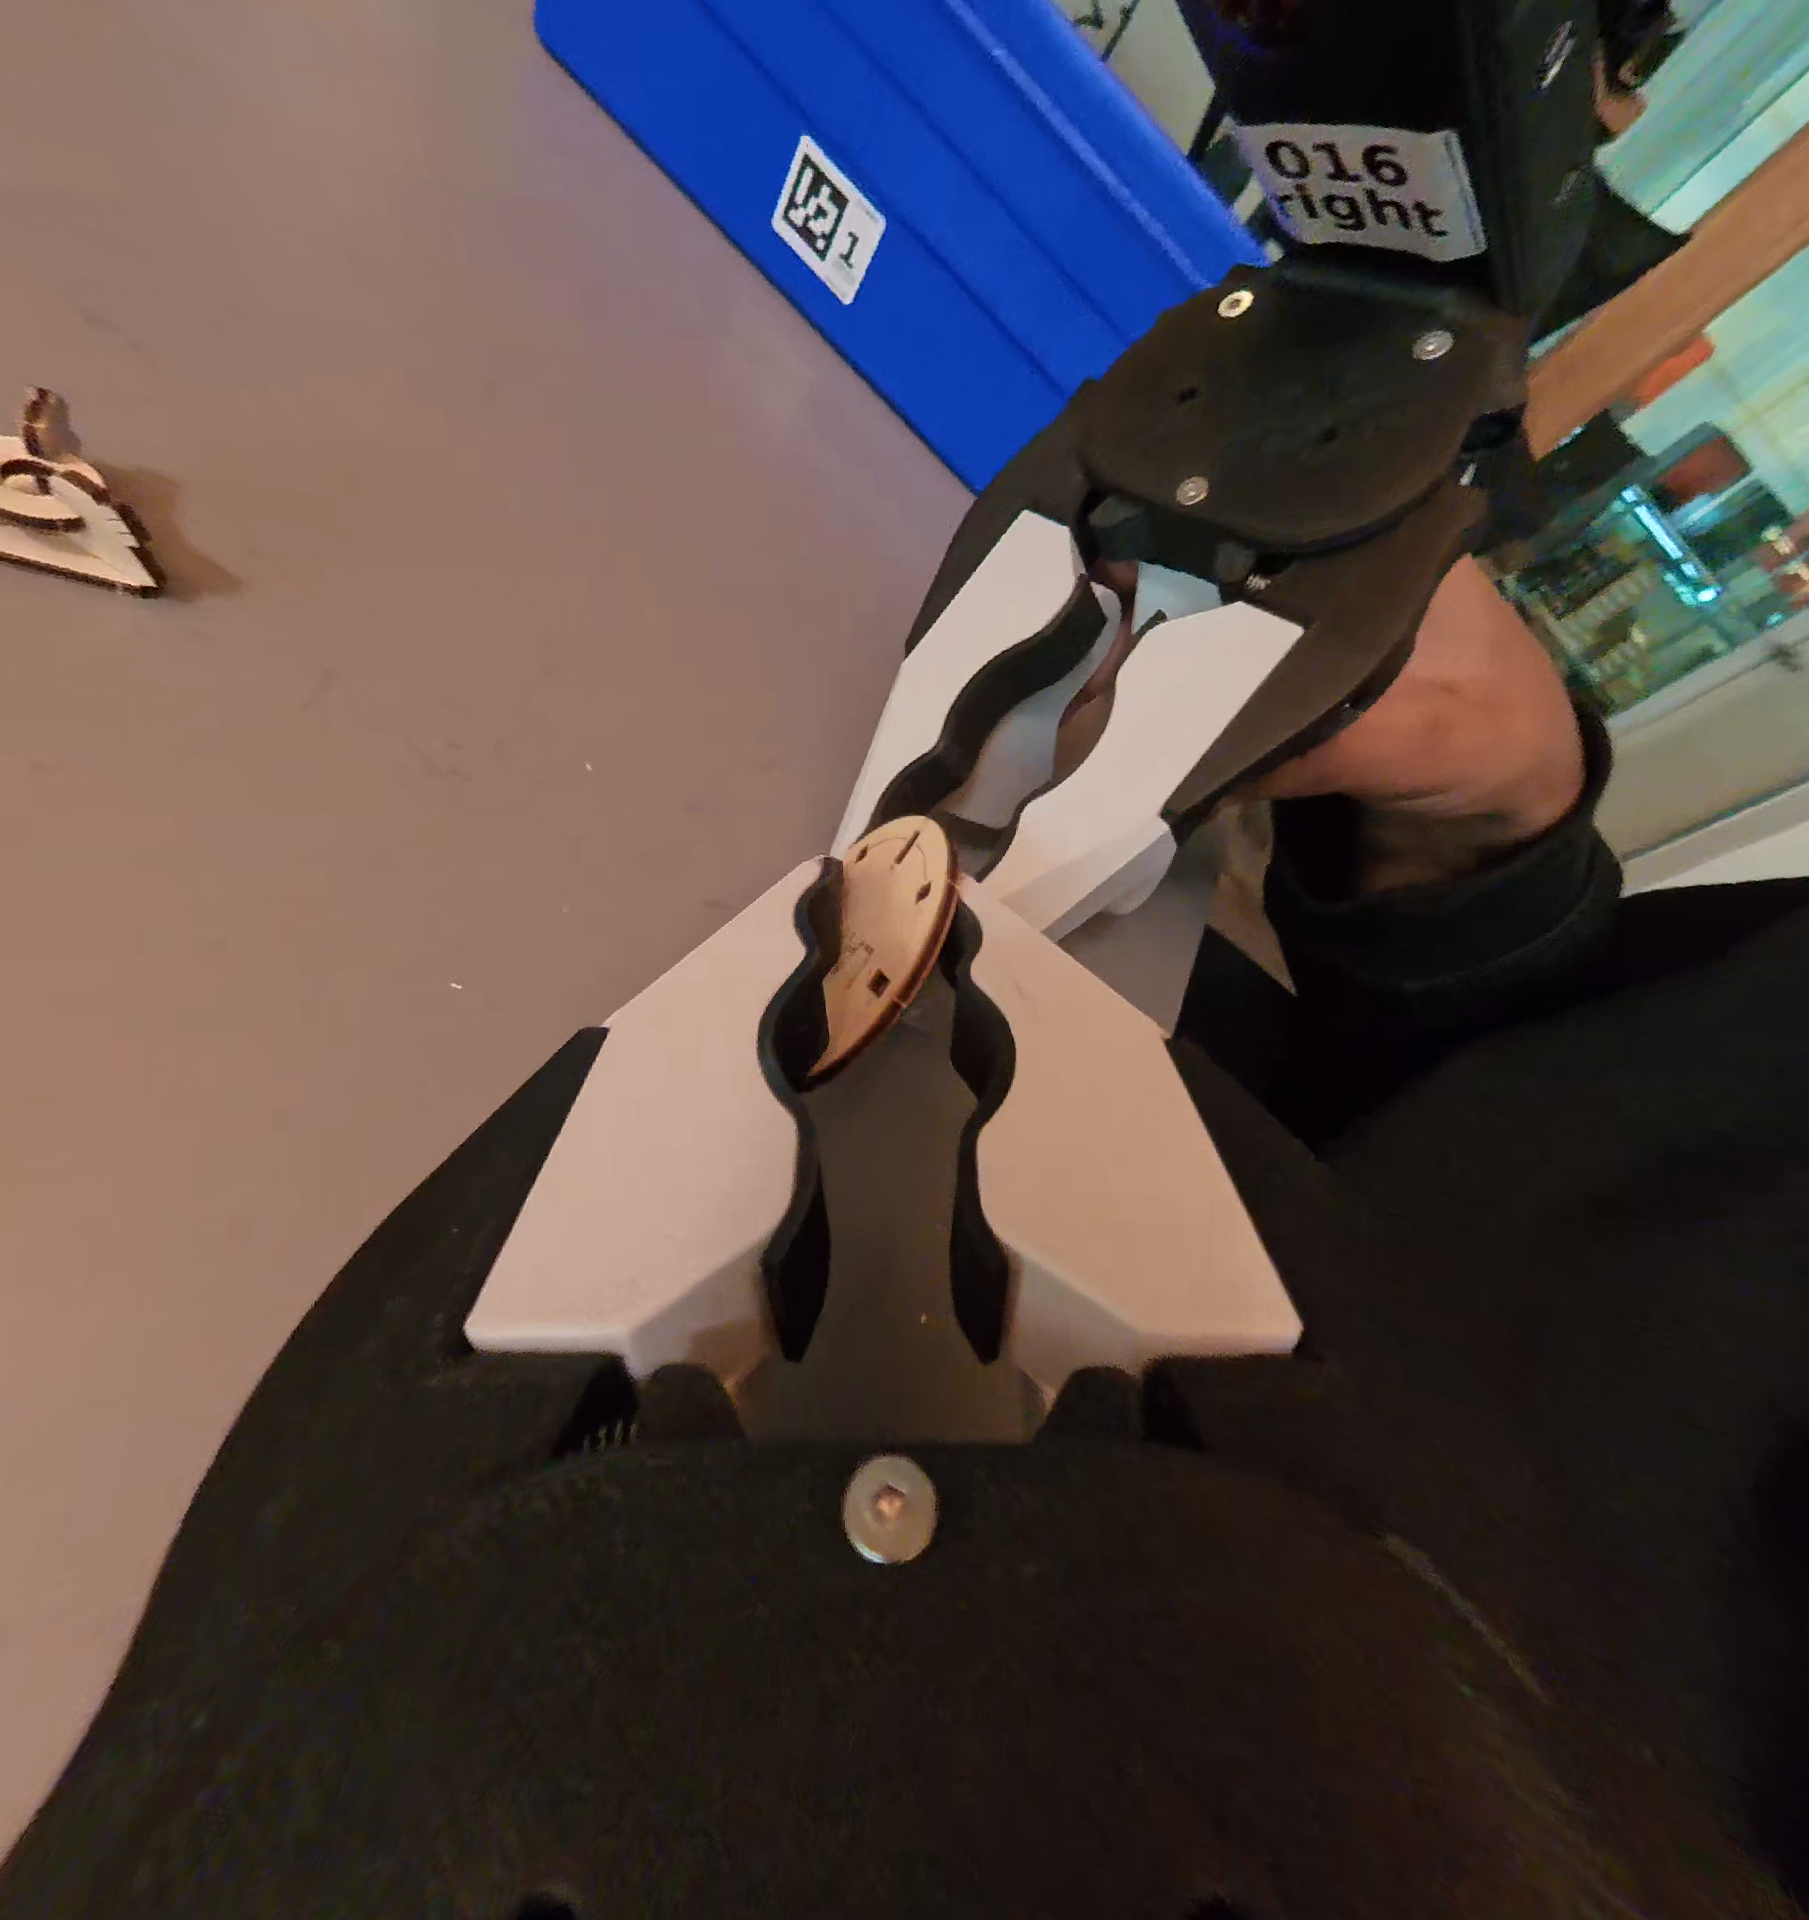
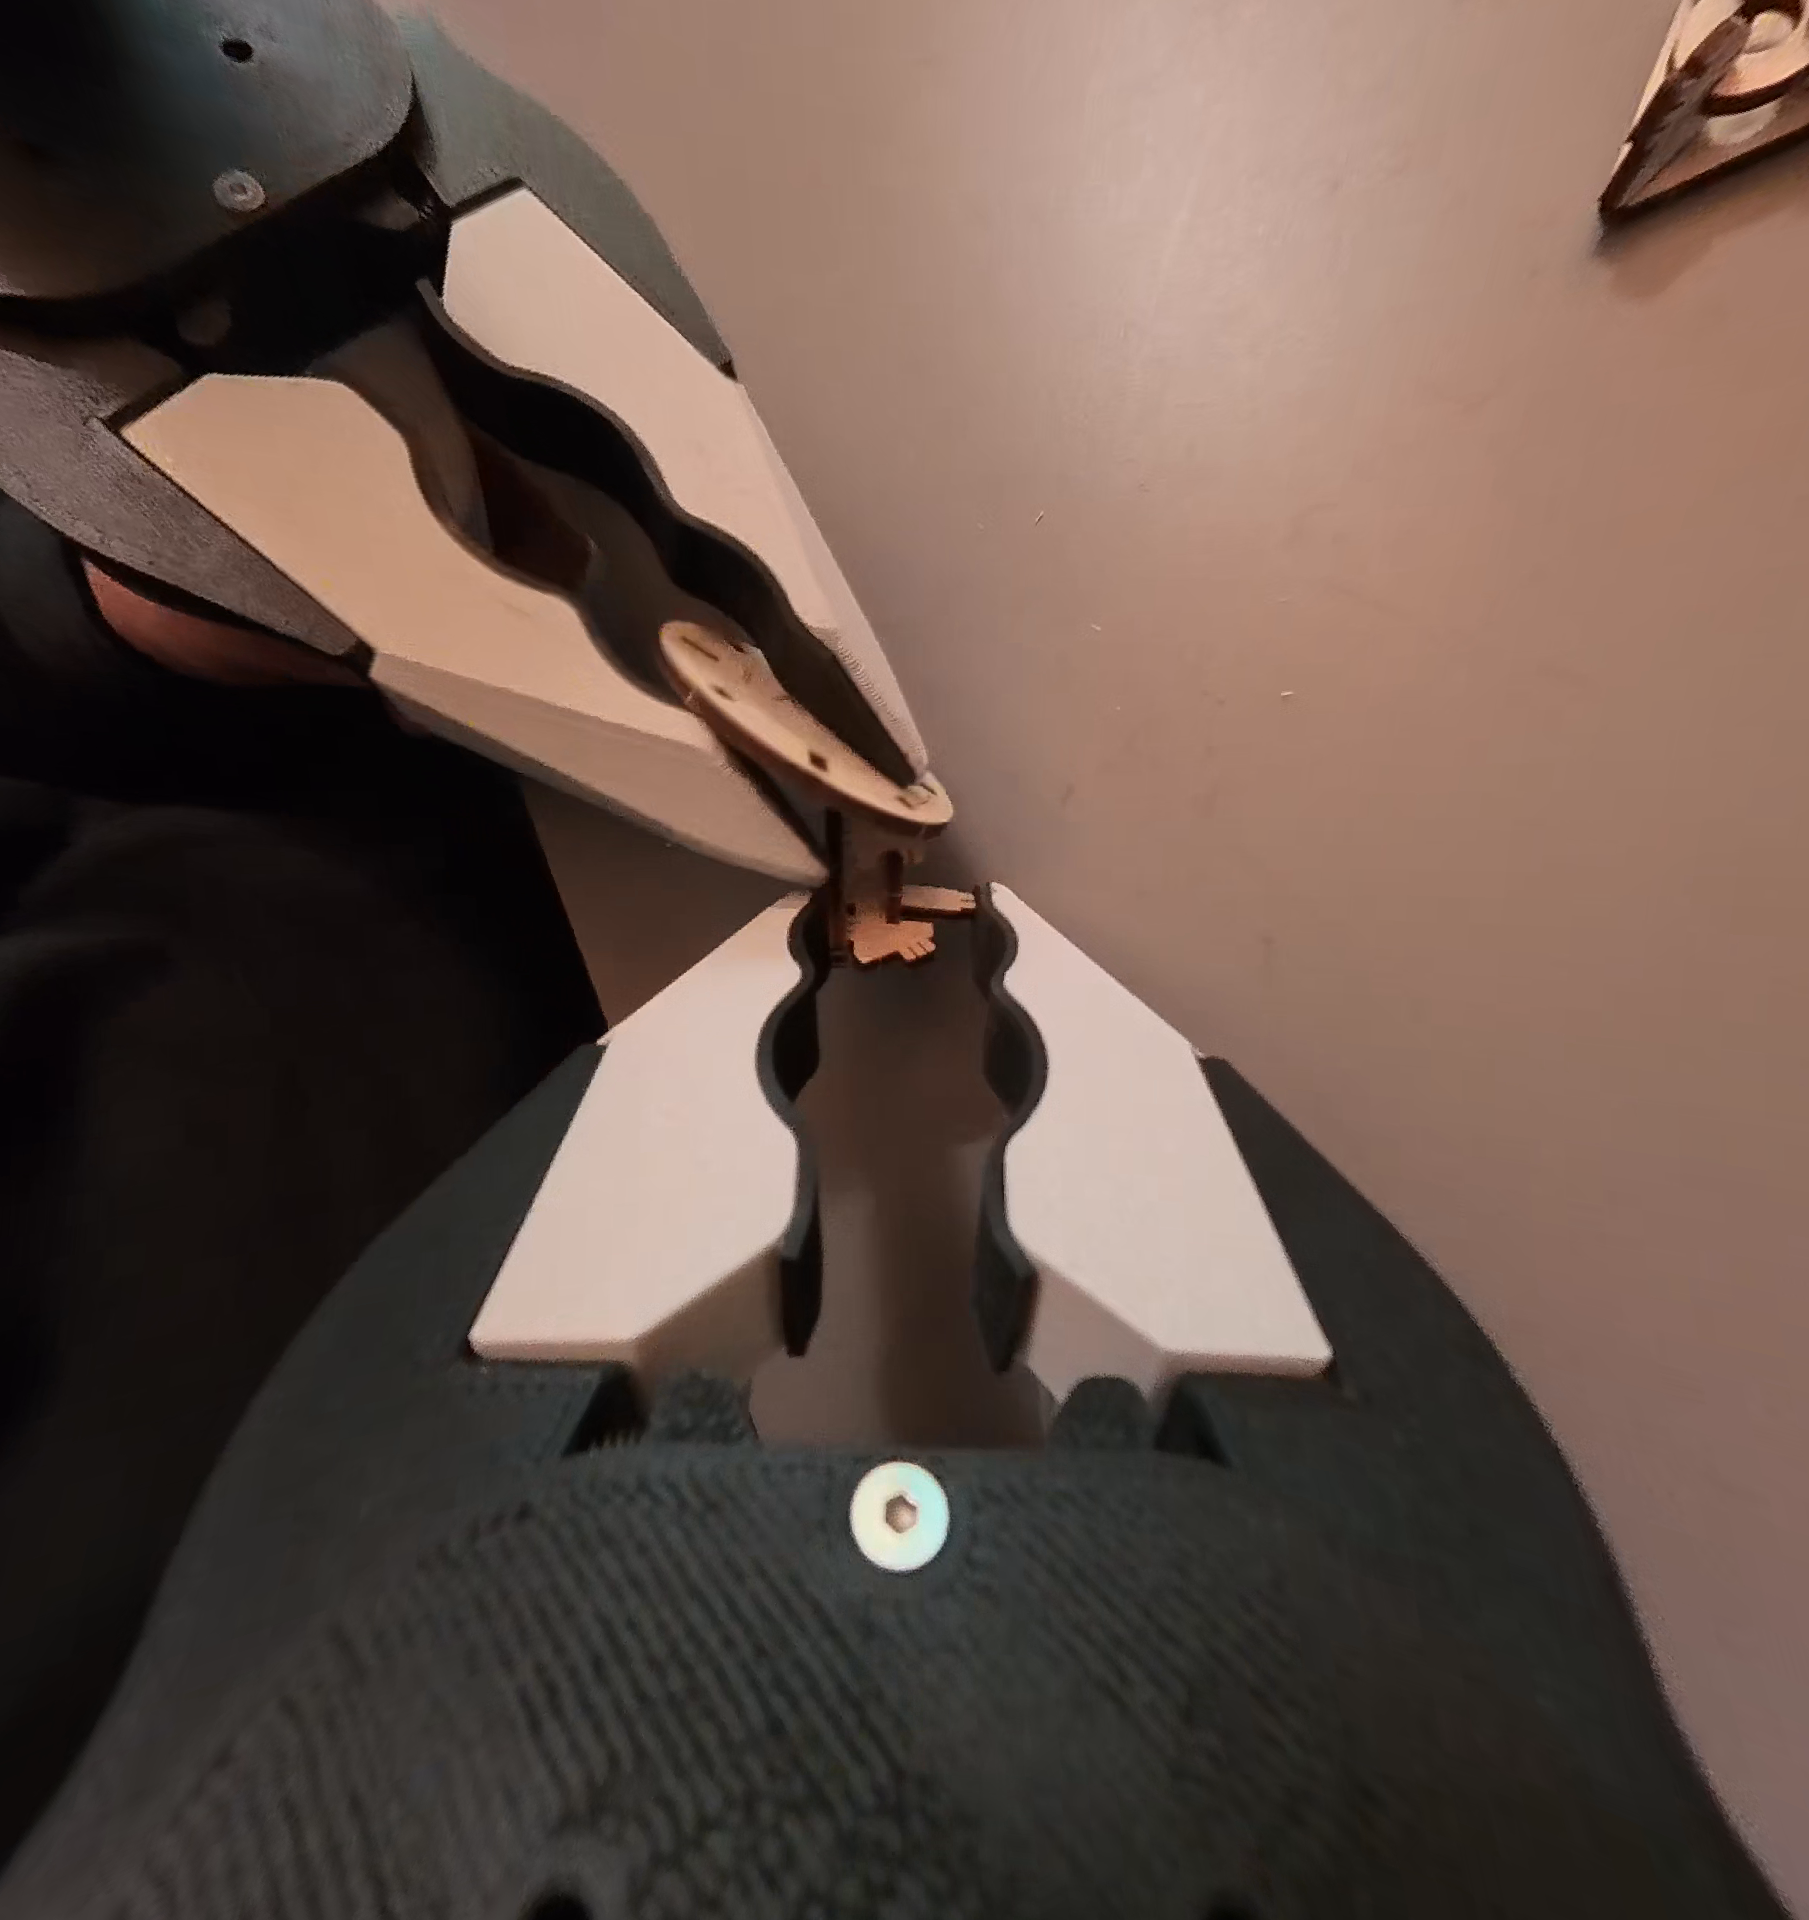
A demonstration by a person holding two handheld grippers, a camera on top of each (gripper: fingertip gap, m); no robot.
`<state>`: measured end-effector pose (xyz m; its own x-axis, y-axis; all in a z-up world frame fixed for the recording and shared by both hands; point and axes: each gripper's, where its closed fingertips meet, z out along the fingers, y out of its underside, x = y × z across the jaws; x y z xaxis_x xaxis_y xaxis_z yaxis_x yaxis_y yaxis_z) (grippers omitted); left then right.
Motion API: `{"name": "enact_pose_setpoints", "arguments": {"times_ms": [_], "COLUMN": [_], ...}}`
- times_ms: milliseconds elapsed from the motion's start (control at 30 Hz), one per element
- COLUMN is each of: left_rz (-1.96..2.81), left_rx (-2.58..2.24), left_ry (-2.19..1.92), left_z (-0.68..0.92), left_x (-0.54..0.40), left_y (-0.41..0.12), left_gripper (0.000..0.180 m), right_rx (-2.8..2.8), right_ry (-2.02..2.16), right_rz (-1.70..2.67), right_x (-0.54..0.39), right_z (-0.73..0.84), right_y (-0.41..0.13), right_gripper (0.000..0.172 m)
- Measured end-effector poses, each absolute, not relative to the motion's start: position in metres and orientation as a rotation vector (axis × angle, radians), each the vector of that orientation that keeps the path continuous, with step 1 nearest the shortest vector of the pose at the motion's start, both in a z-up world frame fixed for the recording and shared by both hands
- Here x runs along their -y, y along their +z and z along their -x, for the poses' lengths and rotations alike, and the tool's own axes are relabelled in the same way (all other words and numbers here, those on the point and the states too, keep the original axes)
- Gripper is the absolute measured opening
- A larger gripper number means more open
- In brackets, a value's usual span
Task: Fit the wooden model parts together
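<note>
Grey tabletop [image 1: 360, 831]: right gripper [image 2: 895, 899] pinches small wooden footed parts [image 2: 884, 932] beneath an oval wooden disc [image 1: 895, 935] bracketed by the left gripper [image 1: 895, 883], jaws narrowly parted.

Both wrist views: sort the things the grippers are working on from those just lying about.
At the grippers:
- wooden disc, between the left gripper's fingers
- small wooden piece under the disc, between the right gripper's fingertips

Lying about:
- triangular wooden board with cut-out pieces, on the table
- blue container
</note>
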<state>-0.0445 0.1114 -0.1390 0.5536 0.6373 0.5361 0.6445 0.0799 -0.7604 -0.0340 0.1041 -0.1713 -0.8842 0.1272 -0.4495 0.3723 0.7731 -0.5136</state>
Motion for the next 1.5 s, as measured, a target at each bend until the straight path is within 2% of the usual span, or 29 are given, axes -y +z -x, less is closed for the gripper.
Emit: {"name": "enact_pose_setpoints", "arguments": {"times_ms": [400, 633, 1500], "left_rz": [1.424, 1.367, 1.320], "left_rx": [1.124, 1.087, 1.103], "left_ry": [-0.139, -0.165, -0.188], "left_z": [0.040, 0.035, 0.033], "left_x": [-0.104, -0.106, -0.104], "left_y": [-0.129, -0.122, -0.120], "left_gripper": [0.019, 0.028, 0.029], "right_rx": [-2.536, -2.536, -2.672], "right_ry": [-0.971, -0.999, -1.212], "right_rz": [-0.373, -0.379, -0.226], "right_x": [-0.098, -0.096, -0.091], "right_z": [0.032, 0.032, 0.037], "right_y": [-0.162, -0.160, -0.155], "right_gripper": [0.025, 0.025, 0.026]}}
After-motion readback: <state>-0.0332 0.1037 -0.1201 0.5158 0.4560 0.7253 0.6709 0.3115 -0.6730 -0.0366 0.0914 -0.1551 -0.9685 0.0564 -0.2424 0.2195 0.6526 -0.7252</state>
